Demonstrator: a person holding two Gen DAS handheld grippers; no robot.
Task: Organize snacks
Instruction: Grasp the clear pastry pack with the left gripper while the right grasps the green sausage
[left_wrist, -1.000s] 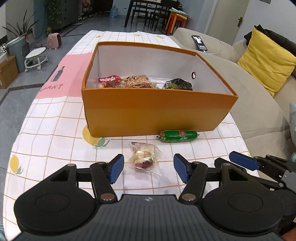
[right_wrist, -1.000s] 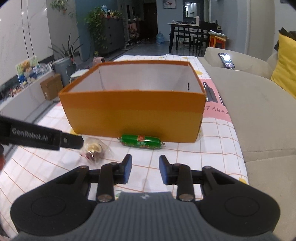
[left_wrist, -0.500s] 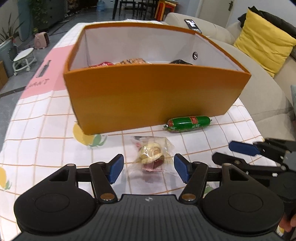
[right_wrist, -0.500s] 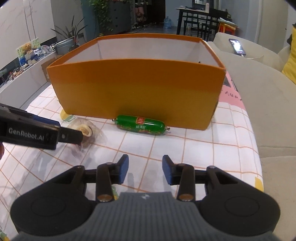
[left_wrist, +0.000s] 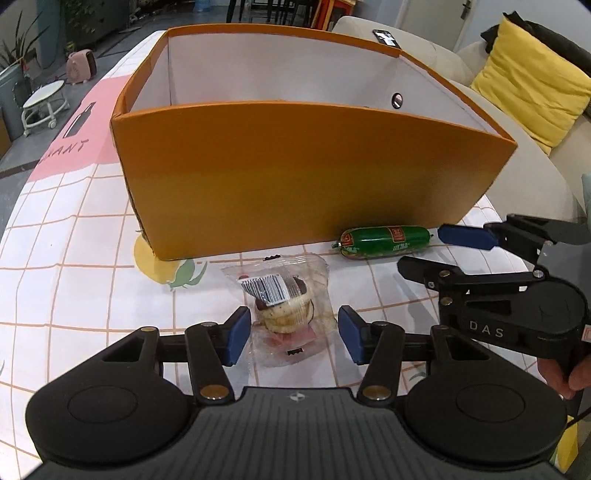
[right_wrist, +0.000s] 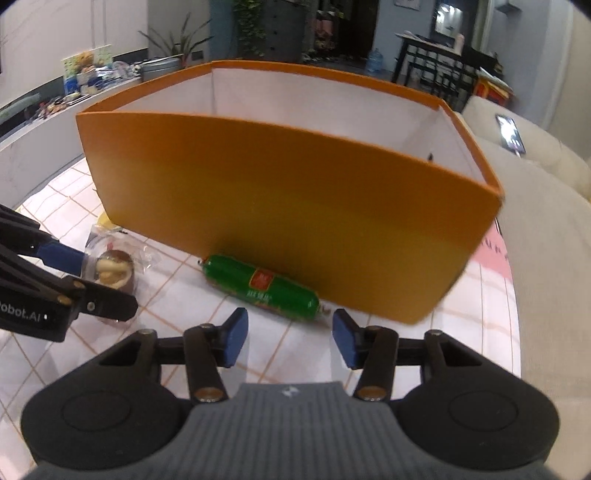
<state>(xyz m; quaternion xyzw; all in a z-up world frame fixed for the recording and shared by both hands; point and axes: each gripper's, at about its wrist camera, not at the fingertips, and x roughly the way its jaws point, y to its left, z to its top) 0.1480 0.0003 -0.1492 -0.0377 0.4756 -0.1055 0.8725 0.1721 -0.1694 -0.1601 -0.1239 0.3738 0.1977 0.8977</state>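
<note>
While the orange box (left_wrist: 314, 177) fills the upper middle of both views, the left tongs (left_wrist: 291, 334) at lower centre have just been closing around a clear-wrapped pastry (left_wrist: 284, 306) on the checked worktop (left_wrist: 66, 288), pads not yet pressing it. Right tongs (right_wrist: 288, 341) have just been opening, half wide and empty, just short of the green sausage (right_wrist: 262, 288) lying against the box's front wall.

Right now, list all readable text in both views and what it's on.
"DAS": side of the right gripper.
"obot.AI", cut off at the frame edge: left gripper.
"ANT", partly readable: pink panel of the tablecloth.
Green sausage label: too blurred to read.
Cookie packet: barcode only, digits unreadable.
</note>
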